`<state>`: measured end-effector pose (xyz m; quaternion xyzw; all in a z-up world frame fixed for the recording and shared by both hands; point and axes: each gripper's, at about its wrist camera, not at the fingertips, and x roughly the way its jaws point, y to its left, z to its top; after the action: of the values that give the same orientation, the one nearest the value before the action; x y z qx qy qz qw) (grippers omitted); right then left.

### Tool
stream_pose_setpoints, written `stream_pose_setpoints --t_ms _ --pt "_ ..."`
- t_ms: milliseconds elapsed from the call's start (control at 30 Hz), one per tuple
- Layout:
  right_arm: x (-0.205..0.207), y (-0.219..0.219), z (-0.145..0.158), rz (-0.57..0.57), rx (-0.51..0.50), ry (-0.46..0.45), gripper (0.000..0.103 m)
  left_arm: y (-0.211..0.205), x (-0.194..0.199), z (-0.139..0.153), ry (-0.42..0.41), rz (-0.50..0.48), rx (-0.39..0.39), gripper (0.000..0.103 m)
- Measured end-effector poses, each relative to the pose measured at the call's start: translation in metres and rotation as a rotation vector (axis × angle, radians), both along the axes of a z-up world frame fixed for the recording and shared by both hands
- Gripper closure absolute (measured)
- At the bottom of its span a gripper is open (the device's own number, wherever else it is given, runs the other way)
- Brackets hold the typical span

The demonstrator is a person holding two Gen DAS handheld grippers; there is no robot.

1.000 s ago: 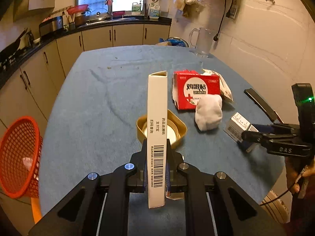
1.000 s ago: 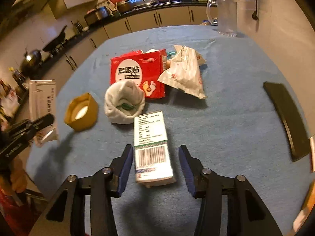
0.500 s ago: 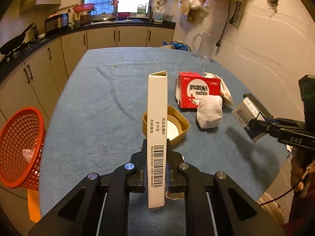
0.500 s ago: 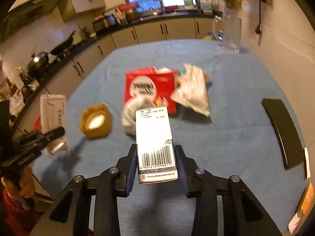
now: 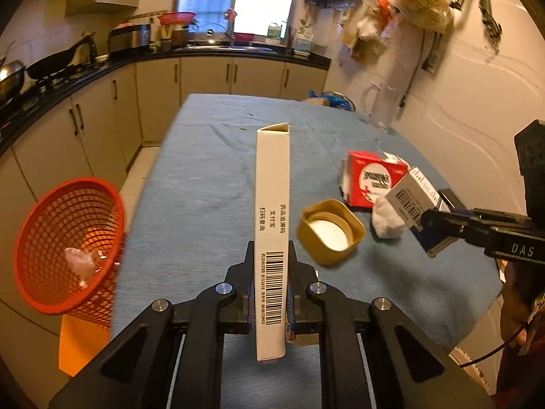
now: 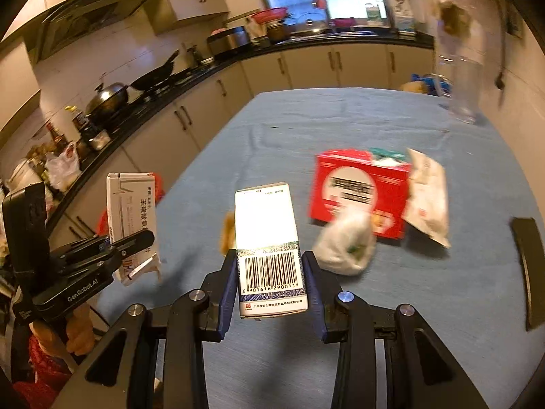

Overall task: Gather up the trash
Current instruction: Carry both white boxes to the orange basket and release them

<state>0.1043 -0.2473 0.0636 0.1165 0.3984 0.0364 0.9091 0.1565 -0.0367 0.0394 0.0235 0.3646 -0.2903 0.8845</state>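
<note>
Left gripper [image 5: 270, 272]: clamped on a tall white box [image 5: 272, 225], held upright above the near table edge; barcode faces the camera.
Right gripper [image 6: 270, 277]: pads pressed on both sides of a small white carton [image 6: 265, 235], lifted clear of the table, barcode toward the camera.
Table [image 5: 204, 184]: blue cloth cover.
Basket [image 5: 68, 245]: red mesh, off the table's left side and below it, tilted; a pale crumpled scrap lies inside.
Cap [image 5: 330, 231]: gold, squarish, open side up, on the table just right of the tall box.
White wad [image 6: 344, 245]: on the table, touching the front of the red box [image 6: 357, 191].
Wrapper [image 6: 427, 197]: crumpled pale packet leaning at the red box's right end.
Dark flat object [image 6: 528, 266]: near the table's right edge, well apart from the rest.
Pitcher [image 6: 460, 81]: clear, at the far right of the table.
</note>
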Motion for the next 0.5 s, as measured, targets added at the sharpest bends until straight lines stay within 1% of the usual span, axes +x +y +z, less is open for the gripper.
stream_pose_setpoints --t_ms 200,333,500 --pt "0.028 0.043 0.003 0.101 0.02 0.007 0.063 0.046 0.014 0.012 -0.024 0.108 -0.025 0.091" --pt "0.052 0.077 0.005 0.182 0.042 0.014 0.063 0.088 0.027 0.019 -0.038 0.199 -0.035 0.091" --pt "0.085 0.121 0.006 0.27 0.07 0.025 0.063 0.135 0.047 0.015 -0.027 0.305 -0.037 0.091"
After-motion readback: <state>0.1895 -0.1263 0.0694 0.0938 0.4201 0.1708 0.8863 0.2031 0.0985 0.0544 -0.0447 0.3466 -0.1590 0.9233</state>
